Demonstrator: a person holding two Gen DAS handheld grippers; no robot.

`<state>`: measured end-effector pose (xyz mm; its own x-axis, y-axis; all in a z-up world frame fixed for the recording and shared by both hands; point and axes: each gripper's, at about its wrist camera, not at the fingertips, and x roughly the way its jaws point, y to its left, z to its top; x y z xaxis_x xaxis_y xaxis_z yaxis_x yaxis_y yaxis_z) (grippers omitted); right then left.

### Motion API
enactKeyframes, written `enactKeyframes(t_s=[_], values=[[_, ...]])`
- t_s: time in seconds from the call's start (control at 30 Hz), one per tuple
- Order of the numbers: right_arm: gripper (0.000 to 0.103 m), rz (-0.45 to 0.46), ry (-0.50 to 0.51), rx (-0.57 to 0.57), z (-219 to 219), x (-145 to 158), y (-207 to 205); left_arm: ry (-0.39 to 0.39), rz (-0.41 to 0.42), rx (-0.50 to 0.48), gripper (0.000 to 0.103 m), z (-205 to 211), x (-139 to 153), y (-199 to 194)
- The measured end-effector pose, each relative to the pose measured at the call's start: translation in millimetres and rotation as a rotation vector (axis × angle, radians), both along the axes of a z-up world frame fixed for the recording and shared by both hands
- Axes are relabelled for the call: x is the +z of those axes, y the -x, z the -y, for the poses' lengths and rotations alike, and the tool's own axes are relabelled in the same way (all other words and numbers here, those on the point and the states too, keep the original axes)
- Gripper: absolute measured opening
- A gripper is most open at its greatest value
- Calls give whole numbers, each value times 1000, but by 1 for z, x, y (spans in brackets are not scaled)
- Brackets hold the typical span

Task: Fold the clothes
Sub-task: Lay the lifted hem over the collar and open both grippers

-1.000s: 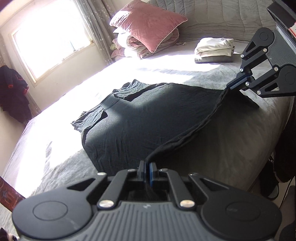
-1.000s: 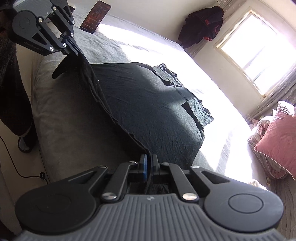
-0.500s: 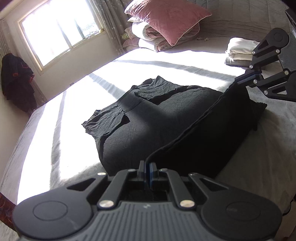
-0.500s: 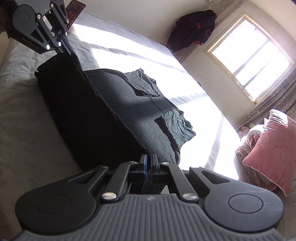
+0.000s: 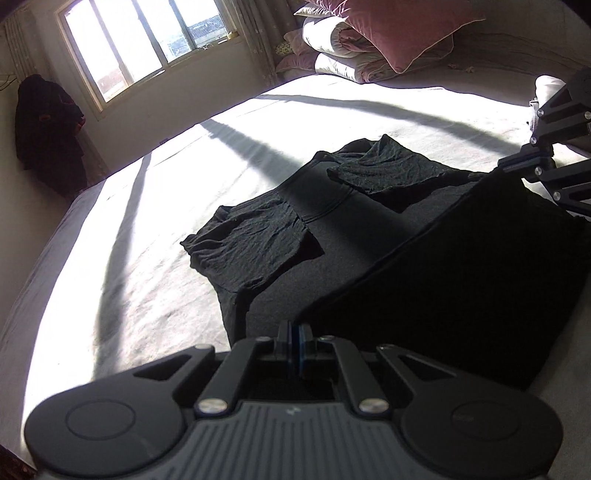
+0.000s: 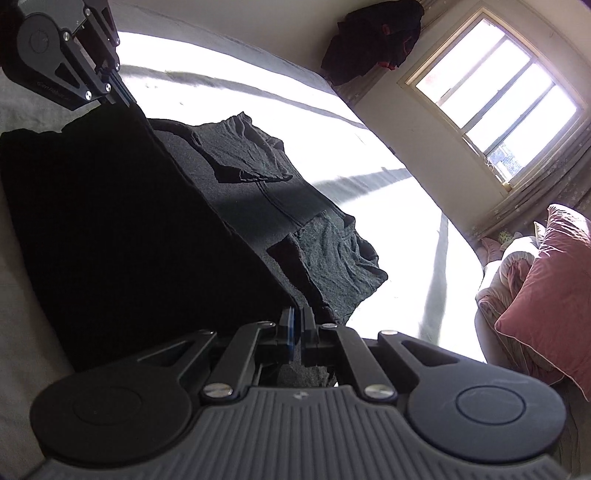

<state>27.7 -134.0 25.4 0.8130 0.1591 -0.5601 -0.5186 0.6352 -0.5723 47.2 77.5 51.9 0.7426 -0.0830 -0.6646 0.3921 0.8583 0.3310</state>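
Observation:
A black T-shirt (image 5: pixel 332 236) lies flat on the bed (image 5: pixel 147 229), both sleeves folded in over its body. Its bottom hem is lifted off the bed as a taut dark flap (image 5: pixel 461 277) stretched between my two grippers. My left gripper (image 5: pixel 294 332) is shut on one hem corner. The right gripper (image 5: pixel 524 166) pinches the other corner at the right edge of that view. In the right wrist view, the right gripper (image 6: pixel 298 321) is shut on the fabric. The left gripper (image 6: pixel 118 92) holds the far corner at top left, with the flap (image 6: pixel 110 221) hanging between and the T-shirt (image 6: pixel 266 199) beyond.
Pink pillows (image 5: pixel 402 29) and rolled bedding lie at the head of the bed. A folded white pile (image 5: pixel 546 83) sits behind the right gripper. A dark jacket (image 6: pixel 373 37) hangs beside the window (image 6: pixel 495 96). Sunlit bedsheet (image 6: pixel 388 206) stretches beyond the shirt.
Both grippers have raised the hem higher and carried it forward over the shirt's body toward the collar. The lifted flap is now taller and nearer the folded sleeves.

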Motion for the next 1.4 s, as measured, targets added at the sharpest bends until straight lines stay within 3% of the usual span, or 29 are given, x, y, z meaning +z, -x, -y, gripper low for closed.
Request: enactKeyframes(t_s=[0.4,0.53,0.8,0.9,0.97,1.0,1.03,1.1,1.13,1.2,1.3,1.4], values=[[2,-94,-59,-78,1,-27,-70,-27,-55,50,4,3,-37,-71],[2,-123,-69,-96,2,-37,-83,-16,-40,68,4,0,-44,-80],[2,-189,-182,-149,12,-37,-102,-8,-26,87,5,-3,-48,-86],[2,-250,-275,-183,22,-28,-112,82,-59,126,7,-15,-42,-88],[5,-298,-357,-208,31,-20,-117,169,-86,167,17,-28,-36,-89],[8,-318,-400,-228,36,-15,-120,212,-99,188,28,-34,-33,-89],[16,-331,-438,-246,41,-10,-121,255,-112,209,32,-41,-30,-90],[22,-349,-498,-265,50,-1,-118,342,-139,250,36,-53,-25,-90],[33,-353,-526,-272,55,4,-116,386,-153,271,37,-60,-22,-91],[42,-340,-570,-275,62,14,-105,447,-154,296,45,-69,-16,-81],[42,-339,-644,-266,73,25,-87,503,-147,324,55,-78,-11,-61],[42,-331,-696,-258,78,28,-67,543,-144,369,57,-86,-13,-42]])
